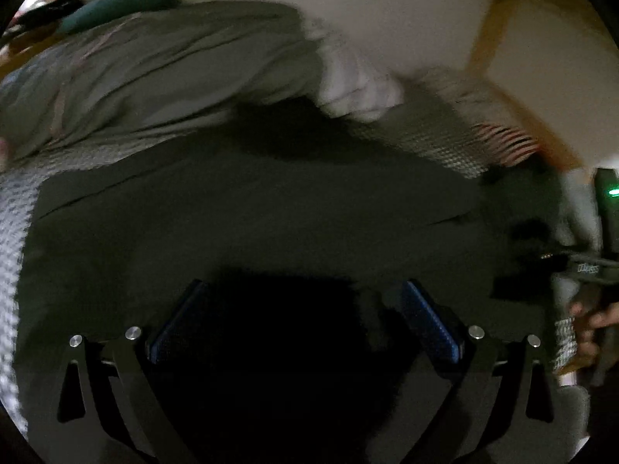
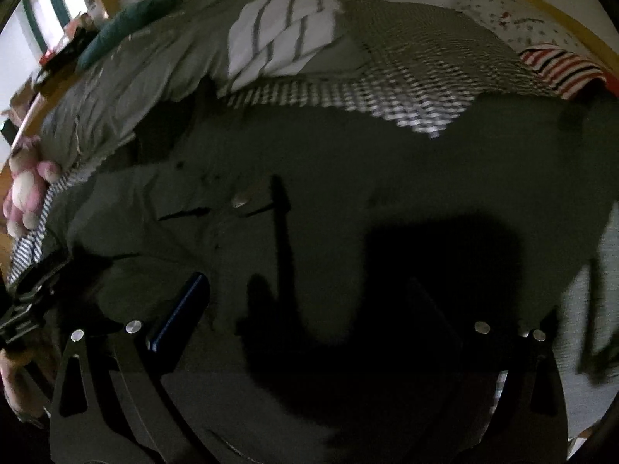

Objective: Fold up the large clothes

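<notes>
The dark green garment (image 2: 348, 162) was spread flat on the bed, directly under and ahead of both tongs, filling the view from about nine o'clock round to three o'clock. Its long axis was judged to run crosswise, from nine to three o'clock, rather than away from the cameras. The right gripper (image 2: 309, 301) was seen with its jaws wide apart and nothing between them; a metal button (image 2: 239, 201) lay ahead of it at about eleven o'clock. The left gripper (image 1: 298, 313) was likewise held wide and empty above the cloth. Neither was clearly the nearer; both hovered low over the fabric, though contact could not be told.

The garment looked dark, matte and fairly heavy, mostly smooth with a few shallow creases. Beyond it, at twelve o'clock, a striped white cloth (image 2: 278, 27) and a checked blanket (image 2: 418, 77) were seen.
</notes>
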`<move>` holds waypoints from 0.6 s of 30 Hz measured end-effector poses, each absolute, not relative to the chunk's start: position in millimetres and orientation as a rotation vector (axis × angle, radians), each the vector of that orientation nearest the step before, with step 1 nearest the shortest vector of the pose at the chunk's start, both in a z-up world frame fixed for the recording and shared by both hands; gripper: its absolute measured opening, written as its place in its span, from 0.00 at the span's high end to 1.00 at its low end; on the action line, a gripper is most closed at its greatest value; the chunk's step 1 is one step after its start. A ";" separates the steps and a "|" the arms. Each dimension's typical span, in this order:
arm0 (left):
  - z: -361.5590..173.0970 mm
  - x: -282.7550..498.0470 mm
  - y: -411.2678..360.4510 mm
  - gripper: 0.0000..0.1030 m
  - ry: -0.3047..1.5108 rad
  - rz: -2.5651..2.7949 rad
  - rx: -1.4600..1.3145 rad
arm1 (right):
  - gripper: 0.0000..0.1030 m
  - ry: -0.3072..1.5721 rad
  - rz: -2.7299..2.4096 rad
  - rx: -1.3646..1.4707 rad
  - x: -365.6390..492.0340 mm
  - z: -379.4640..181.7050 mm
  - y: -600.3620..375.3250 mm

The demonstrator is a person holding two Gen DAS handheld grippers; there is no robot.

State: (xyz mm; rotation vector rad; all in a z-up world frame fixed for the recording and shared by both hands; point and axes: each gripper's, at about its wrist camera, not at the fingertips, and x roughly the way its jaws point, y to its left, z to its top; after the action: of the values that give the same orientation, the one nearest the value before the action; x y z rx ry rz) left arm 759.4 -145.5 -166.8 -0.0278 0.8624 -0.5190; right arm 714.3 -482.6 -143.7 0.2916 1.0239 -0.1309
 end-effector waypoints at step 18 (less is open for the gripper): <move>-175.1 762.1 -422.2 0.06 0.915 -1.139 -0.084 | 0.03 0.885 -0.299 0.446 688.3 -37.5 -681.1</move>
State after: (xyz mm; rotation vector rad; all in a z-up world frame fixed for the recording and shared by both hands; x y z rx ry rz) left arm 762.1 -422.2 -175.1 -0.0843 0.9147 -1.1391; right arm 688.3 -681.1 -37.5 0.4463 0.8854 -0.2988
